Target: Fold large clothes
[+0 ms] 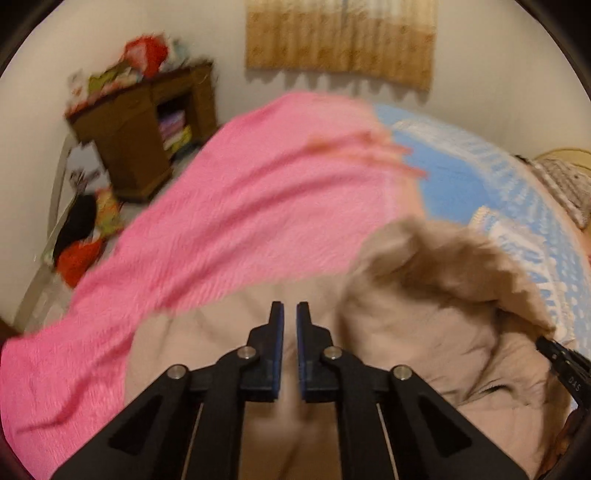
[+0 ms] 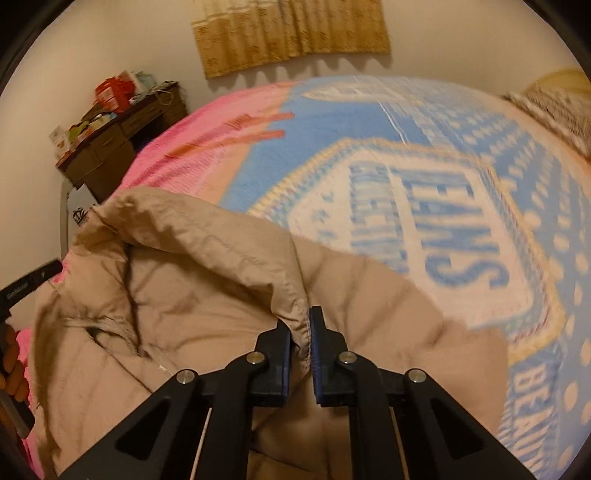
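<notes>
**Right claw has the jacket's edge; left claw holds nothing**

Your right gripper (image 2: pixel 309 325) is pinched on a gathered edge of the beige jacket (image 2: pixel 207 295); the fabric bunches between the blue pads (image 2: pixel 317 350), and a raised fold runs away from the tips toward 10 o'clock. Your left gripper (image 1: pixel 290 314) hovers over the jacket (image 1: pixel 424 325) with its fingers parted by a narrow gap and nothing between them. In that blurred left view, the jacket heaps up at 2 o'clock from the tips.

The jacket lies on the bed, over a pink blanket (image 1: pixel 221 221) at its left and a blue-and-white lettered blanket (image 2: pixel 443 206) at its right. Beyond the bed, at 10 o'clock, a cluttered brown desk (image 1: pixel 147 122) stands by the wall; a tan curtain (image 2: pixel 288 33) hangs at 12 o'clock.
</notes>
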A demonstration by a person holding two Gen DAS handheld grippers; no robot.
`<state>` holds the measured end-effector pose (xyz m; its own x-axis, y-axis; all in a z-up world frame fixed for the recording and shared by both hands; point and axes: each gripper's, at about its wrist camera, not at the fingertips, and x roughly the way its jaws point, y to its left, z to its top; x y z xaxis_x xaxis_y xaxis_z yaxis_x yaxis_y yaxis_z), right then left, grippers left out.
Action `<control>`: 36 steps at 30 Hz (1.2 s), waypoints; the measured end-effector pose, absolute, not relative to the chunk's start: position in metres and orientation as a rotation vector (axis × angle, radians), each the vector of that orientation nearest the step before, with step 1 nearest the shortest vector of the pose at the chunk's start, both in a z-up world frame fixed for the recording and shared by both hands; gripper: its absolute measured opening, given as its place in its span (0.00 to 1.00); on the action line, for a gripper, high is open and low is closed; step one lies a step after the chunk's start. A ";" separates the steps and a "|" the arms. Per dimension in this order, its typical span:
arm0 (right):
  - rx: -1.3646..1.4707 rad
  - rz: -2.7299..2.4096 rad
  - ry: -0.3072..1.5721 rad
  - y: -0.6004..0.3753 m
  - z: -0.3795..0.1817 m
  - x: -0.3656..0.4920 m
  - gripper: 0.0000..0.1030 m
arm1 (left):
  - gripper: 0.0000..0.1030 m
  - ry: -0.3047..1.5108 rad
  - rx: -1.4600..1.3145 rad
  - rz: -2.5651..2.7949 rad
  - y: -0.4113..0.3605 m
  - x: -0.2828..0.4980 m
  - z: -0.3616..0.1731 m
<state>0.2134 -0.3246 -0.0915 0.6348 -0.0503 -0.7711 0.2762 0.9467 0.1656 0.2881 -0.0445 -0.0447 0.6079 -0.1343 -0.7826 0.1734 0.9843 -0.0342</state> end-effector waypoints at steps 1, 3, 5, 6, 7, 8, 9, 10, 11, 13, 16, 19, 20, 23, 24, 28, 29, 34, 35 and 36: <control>0.273 -0.191 0.865 -0.322 -0.099 0.213 0.08 | 0.07 0.932 0.035 -0.171 -0.041 0.291 -0.054; 0.245 -0.201 0.848 -0.318 -0.104 0.211 0.08 | 0.07 0.974 -0.027 -0.194 -0.034 0.297 -0.066; 0.206 -0.214 0.839 -0.313 -0.105 0.211 0.08 | 0.07 0.961 -0.054 -0.228 -0.034 0.299 -0.062; 0.200 -0.217 0.831 -0.313 -0.107 0.211 0.08 | 0.12 0.945 -0.058 -0.260 -0.038 0.300 -0.056; 0.208 -0.216 0.820 -0.314 -0.108 0.210 0.08 | 0.18 0.930 -0.059 -0.281 -0.043 0.302 -0.049; 0.223 -0.211 0.811 -0.316 -0.109 0.208 0.08 | 0.40 0.916 -0.052 -0.290 -0.049 0.305 -0.043; 0.247 -0.203 0.802 -0.320 -0.109 0.207 0.08 | 0.68 0.900 -0.045 -0.291 -0.053 0.305 -0.040; 0.284 -0.192 0.791 -0.325 -0.110 0.205 0.07 | 0.80 0.870 -0.033 -0.283 -0.059 0.307 -0.036; 0.328 -0.177 0.781 -0.331 -0.112 0.204 0.07 | 0.95 0.842 -0.014 -0.276 -0.067 0.309 -0.035; 0.409 -0.150 0.763 -0.341 -0.114 0.200 0.07 | 0.97 0.856 0.020 -0.275 -0.081 0.320 -0.044; 0.448 -0.137 0.755 -0.344 -0.117 0.199 0.07 | 0.59 0.915 0.001 -0.287 -0.090 0.330 -0.058; 0.465 -0.130 0.751 -0.345 -0.117 0.200 0.07 | 0.01 0.934 -0.016 -0.352 -0.094 0.323 -0.062; 0.475 -0.126 0.748 -0.347 -0.118 0.200 0.07 | 0.03 0.921 -0.021 -0.347 -0.091 0.318 -0.062; 0.507 -0.117 0.743 -0.351 -0.120 0.200 0.07 | 0.02 0.896 -0.001 -0.281 -0.075 0.306 -0.071; 0.511 -0.118 0.744 -0.351 -0.120 0.200 0.07 | 0.02 0.902 0.002 -0.236 -0.068 0.306 -0.082; 0.491 -0.130 0.752 -0.349 -0.120 0.201 0.07 | 0.04 0.927 -0.082 -0.230 -0.048 0.313 -0.108; 0.477 -0.134 0.754 -0.347 -0.119 0.201 0.07 | 0.04 0.923 -0.068 -0.221 -0.050 0.313 -0.109; 0.431 -0.150 0.742 -0.340 -0.095 0.180 0.14 | 0.04 0.907 -0.037 -0.204 -0.054 0.312 -0.107; 0.431 -0.173 0.682 -0.339 -0.084 0.167 0.15 | 0.04 0.906 -0.040 -0.205 -0.054 0.312 -0.107; 0.425 -0.203 0.624 -0.339 -0.071 0.156 0.15 | 0.04 0.905 -0.042 -0.205 -0.053 0.312 -0.107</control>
